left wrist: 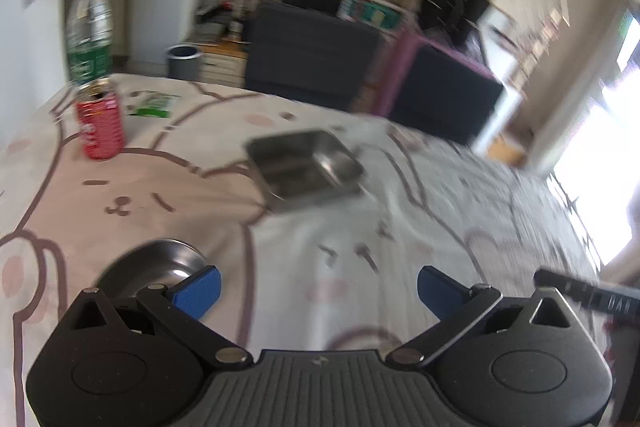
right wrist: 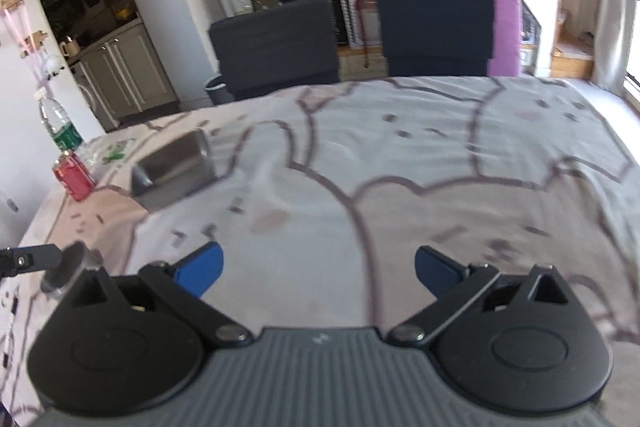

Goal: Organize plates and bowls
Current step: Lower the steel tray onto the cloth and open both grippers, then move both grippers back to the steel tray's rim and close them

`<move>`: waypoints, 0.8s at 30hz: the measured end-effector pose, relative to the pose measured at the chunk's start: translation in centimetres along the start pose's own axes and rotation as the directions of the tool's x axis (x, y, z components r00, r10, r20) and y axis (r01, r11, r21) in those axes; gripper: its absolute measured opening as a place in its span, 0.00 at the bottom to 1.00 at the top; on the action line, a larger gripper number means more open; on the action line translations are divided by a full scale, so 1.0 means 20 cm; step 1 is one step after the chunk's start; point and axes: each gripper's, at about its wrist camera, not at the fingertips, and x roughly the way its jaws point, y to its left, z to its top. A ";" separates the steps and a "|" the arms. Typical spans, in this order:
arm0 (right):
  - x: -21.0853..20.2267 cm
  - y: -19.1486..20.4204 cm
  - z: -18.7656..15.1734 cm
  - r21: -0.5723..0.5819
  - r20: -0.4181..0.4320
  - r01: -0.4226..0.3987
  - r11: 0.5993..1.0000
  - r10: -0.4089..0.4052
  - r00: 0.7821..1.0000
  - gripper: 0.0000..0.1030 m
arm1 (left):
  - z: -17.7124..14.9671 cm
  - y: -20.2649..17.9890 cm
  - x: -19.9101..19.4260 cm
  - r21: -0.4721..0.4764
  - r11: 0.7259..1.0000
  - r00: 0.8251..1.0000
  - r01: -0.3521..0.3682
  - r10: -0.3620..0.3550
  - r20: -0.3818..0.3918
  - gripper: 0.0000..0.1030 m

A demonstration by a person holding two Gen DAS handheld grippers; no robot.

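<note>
A square steel tray (left wrist: pixel 306 167) sits on the cloth-covered table (left wrist: pixel 360 227) ahead of my left gripper (left wrist: pixel 319 291), which is open and empty. A round steel bowl (left wrist: pixel 152 267) lies just left of the left gripper, partly hidden by its left finger. In the right wrist view my right gripper (right wrist: pixel 319 273) is open and empty above the cloth. The square tray (right wrist: pixel 174 169) is far to its left. The round bowl (right wrist: pixel 70 269) shows at the left edge, beside part of the other gripper.
A red soda can (left wrist: pixel 100 123) and a clear water bottle (left wrist: pixel 89 27) stand at the table's far left, with a green packet (left wrist: pixel 152 105) beside them. Two dark chairs (right wrist: pixel 276 47) stand behind the table. The can (right wrist: pixel 74 177) and bottle (right wrist: pixel 60 129) also show in the right wrist view.
</note>
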 end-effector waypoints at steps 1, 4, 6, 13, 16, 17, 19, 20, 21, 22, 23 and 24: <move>0.04 0.04 0.02 0.001 -0.002 -0.015 1.000 0.015 1.000 1.00 | 0.02 0.03 0.01 -0.033 0.999 1.000 -0.009 0.010 0.015 1.00; 0.15 0.16 0.09 -0.015 0.007 -0.043 0.999 0.044 0.999 1.00 | 0.07 0.11 0.03 -0.125 0.992 0.998 -0.010 0.017 0.054 0.98; 0.20 0.23 0.13 -0.046 0.015 -0.053 0.998 0.054 0.998 1.00 | 0.11 0.14 0.06 -0.173 0.985 0.997 -0.007 0.020 0.075 0.93; 0.41 0.35 0.35 -0.033 -0.005 -0.086 0.996 0.086 0.996 0.63 | 0.20 0.22 0.26 -0.289 0.957 0.996 0.004 0.023 0.089 0.64; 0.52 0.36 0.42 -0.053 -0.014 -0.125 0.991 0.125 0.992 0.50 | 0.23 0.22 0.36 -0.292 0.956 0.997 -0.016 0.037 0.067 0.55; 0.55 0.37 0.43 -0.064 -0.019 -0.132 0.989 0.131 0.991 0.48 | 0.24 0.22 0.40 -0.296 0.955 0.997 -0.017 0.037 0.061 0.55; 0.63 0.39 0.49 -0.074 -0.032 -0.157 0.985 0.155 0.987 0.45 | 0.25 0.22 0.45 -0.300 0.954 0.998 -0.015 0.031 0.048 0.54; 0.66 0.40 0.50 -0.071 -0.038 -0.170 0.983 0.167 0.985 0.45 | 0.25 0.22 0.48 -0.299 0.954 0.999 -0.015 0.029 0.040 0.54; 0.70 0.40 0.53 -0.066 -0.045 -0.183 0.981 0.180 0.983 0.45 | 0.25 0.22 0.51 -0.294 0.956 0.999 -0.017 0.028 0.033 0.54; 0.74 0.41 0.54 -0.065 -0.050 -0.192 0.979 0.189 0.981 0.45 | 0.25 0.21 0.53 -0.282 0.959 0.999 -0.023 0.032 0.025 0.54; 0.78 0.42 0.56 -0.065 -0.049 -0.202 0.977 0.199 0.979 0.45 | 0.25 0.20 0.55 -0.271 0.962 0.999 -0.030 0.036 0.020 0.54; 0.81 0.43 0.57 -0.063 -0.049 -0.212 0.975 0.209 0.977 0.45 | 0.25 0.20 0.57 -0.261 0.965 0.999 -0.040 0.045 0.013 0.54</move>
